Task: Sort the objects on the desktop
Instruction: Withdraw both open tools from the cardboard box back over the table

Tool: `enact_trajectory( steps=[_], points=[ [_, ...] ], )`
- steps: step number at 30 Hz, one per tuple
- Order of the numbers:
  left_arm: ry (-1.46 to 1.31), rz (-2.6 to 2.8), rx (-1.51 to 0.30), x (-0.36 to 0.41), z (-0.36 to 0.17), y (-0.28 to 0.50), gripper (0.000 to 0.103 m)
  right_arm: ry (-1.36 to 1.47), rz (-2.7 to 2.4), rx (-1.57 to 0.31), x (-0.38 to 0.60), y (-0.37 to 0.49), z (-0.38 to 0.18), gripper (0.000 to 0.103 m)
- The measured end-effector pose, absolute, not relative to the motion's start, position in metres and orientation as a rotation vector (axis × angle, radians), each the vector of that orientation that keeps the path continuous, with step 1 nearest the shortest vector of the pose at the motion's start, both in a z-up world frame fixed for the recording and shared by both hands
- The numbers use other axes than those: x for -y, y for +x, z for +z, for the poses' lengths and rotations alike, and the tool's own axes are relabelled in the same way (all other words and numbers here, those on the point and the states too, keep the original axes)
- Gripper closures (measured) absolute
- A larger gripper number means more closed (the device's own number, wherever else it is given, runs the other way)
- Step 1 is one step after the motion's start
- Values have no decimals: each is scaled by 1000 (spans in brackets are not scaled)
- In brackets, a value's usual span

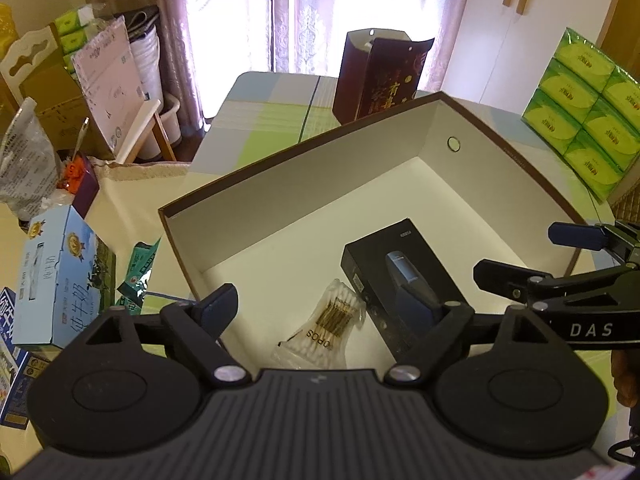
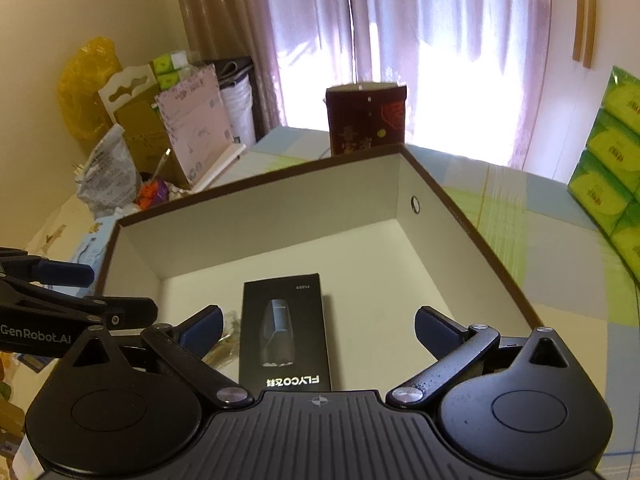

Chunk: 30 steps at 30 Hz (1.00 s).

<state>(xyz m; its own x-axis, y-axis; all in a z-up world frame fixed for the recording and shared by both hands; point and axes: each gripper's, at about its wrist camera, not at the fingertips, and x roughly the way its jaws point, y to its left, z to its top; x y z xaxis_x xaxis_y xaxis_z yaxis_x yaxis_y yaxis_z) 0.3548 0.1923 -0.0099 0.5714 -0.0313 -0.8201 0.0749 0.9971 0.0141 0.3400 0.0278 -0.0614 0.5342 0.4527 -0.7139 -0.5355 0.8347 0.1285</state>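
FLYCO shaver box (image 2: 286,330) lies in the open carton (image 2: 280,216); both tools gape empty.

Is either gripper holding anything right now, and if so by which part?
Nothing is held. The left gripper and right gripper are both open above the storage box; the shaver box and cotton swabs lie loose inside.

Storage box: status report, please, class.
Left gripper open, empty; right gripper open, empty. Shaver box and cotton swabs lie inside storage box. Nothing blocking.
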Motion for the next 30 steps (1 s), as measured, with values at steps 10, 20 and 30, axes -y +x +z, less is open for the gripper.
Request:
enact_trajectory(
  steps=[10,20,30],
  points=[
    [34,-10,-908,-171,13,311,17,-102,656,-756,0,308,-37,3],
    [2,55,-859,-151,33,259,16,-94,731,-707,32,278,-19,3],
    [-21,105,-842,-127,40,210,16,-120,781,-699,66,252,-22,2]
  ],
)
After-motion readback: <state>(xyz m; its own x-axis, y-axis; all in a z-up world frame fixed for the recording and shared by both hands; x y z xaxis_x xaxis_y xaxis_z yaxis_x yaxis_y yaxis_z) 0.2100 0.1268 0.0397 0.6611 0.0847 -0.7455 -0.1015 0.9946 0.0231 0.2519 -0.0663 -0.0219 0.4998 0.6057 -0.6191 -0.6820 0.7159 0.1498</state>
